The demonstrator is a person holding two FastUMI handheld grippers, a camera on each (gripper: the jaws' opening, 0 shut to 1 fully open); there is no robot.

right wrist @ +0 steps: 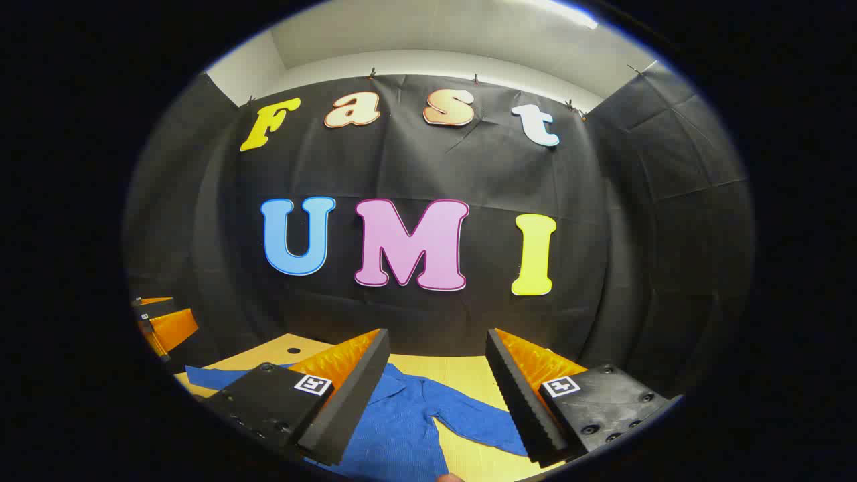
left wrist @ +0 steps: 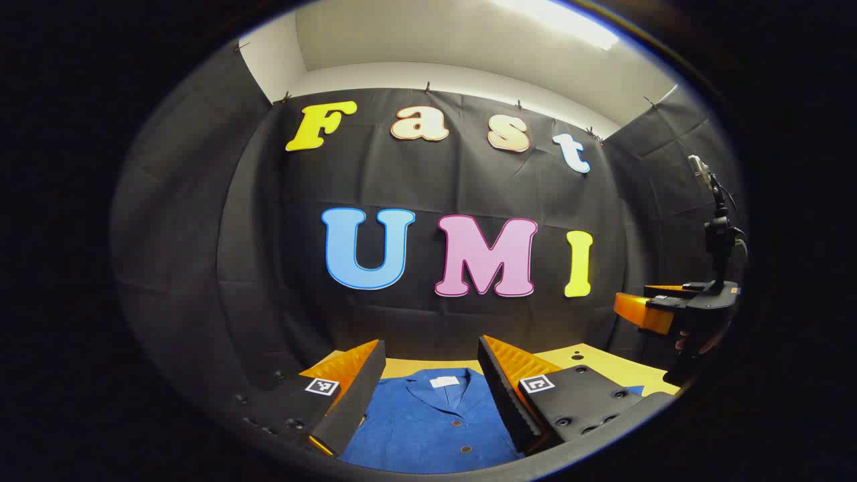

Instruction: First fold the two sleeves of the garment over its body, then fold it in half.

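1. The wall (left wrist: pixel 201 268) of black cloth closes the booth on 3 sides, creased and pinned along its top by small clips. Above it, at 12 o'clock in both views, runs a pale upper wall (left wrist: pixel 428 73) and ceiling, with a bright light strip (left wrist: pixel 562 20) toward 1 o'clock in the left gripper view.
2. The table (right wrist: pixel 462 375) is a flat, light wood-coloured top that meets the cloth at its far edge. A small dark hole (right wrist: pixel 293 350) sits in it toward 8 o'clock in the right gripper view.
3. The shirt (left wrist: pixel 428 422) is blue, lying flat and face-up on the table with collar, neck label and buttons showing. In the left gripper view it lies at 6 o'clock, between the fingers. In the right gripper view 1 sleeve (right wrist: pixel 482 422) spreads out to the side over bare table, toward 5 o'clock.
4. The left gripper (left wrist: pixel 428 395) is above the shirt, jaws wide apart, holding nothing.
5. The right gripper (right wrist: pixel 435 402) is likewise above the shirt with jaws wide apart and empty. It also appears at 3 o'clock in the left gripper view, with a hand (left wrist: pixel 696 341) partly seen under it.
6. A small stand (left wrist: pixel 716 227) rises on that gripper.
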